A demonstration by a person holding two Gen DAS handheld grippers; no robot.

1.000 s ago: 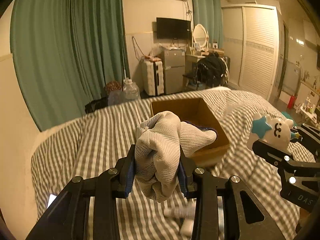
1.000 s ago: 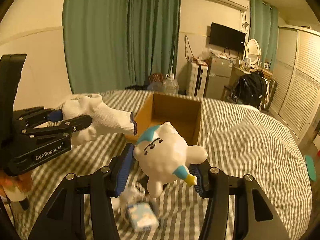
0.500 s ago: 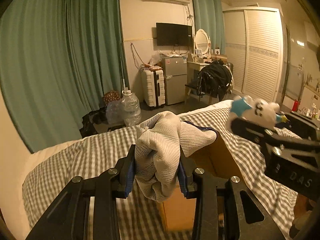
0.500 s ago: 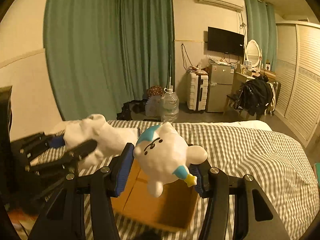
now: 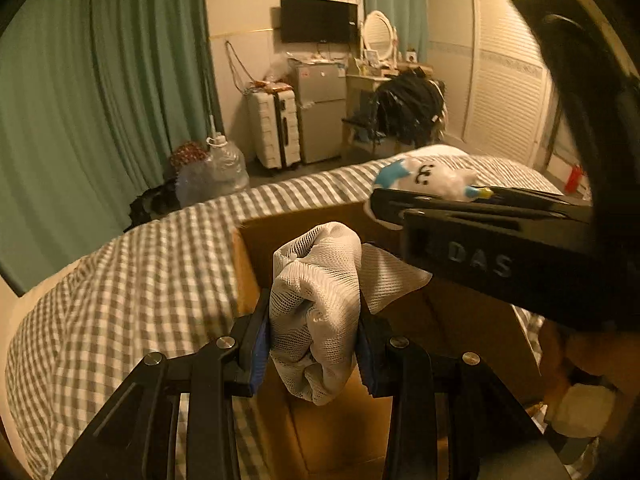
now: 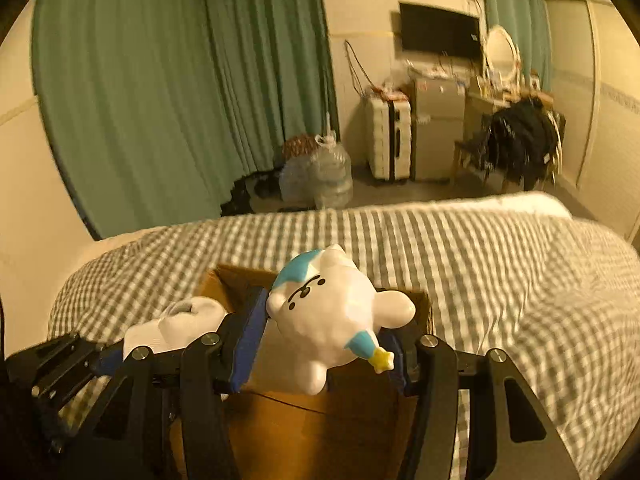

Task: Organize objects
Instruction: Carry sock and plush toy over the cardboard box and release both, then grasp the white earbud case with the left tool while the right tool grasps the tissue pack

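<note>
My left gripper [image 5: 314, 340] is shut on a white knit glove [image 5: 316, 312] and holds it over the near edge of an open cardboard box [image 5: 460, 328] on the bed. My right gripper [image 6: 324, 344] is shut on a white toy figure with a blue star [image 6: 332, 320] and holds it above the same box [image 6: 320, 424]. In the left wrist view the right gripper [image 5: 496, 248] crosses at the right with the toy [image 5: 424, 180] at its tip. In the right wrist view the glove [image 6: 176, 328] shows at the lower left.
The box sits on a bed with a grey-and-white checked cover [image 6: 500, 280]. Beyond the bed are green curtains [image 6: 180, 100], water jugs [image 6: 320, 180], a white suitcase [image 6: 388, 136], a small fridge [image 6: 436, 128] and a chair with dark clothes [image 6: 520, 140].
Both grippers have come closer to the box and lower over it, still holding the glove and the toy. The right gripper now crosses close in front of the left wrist view.
</note>
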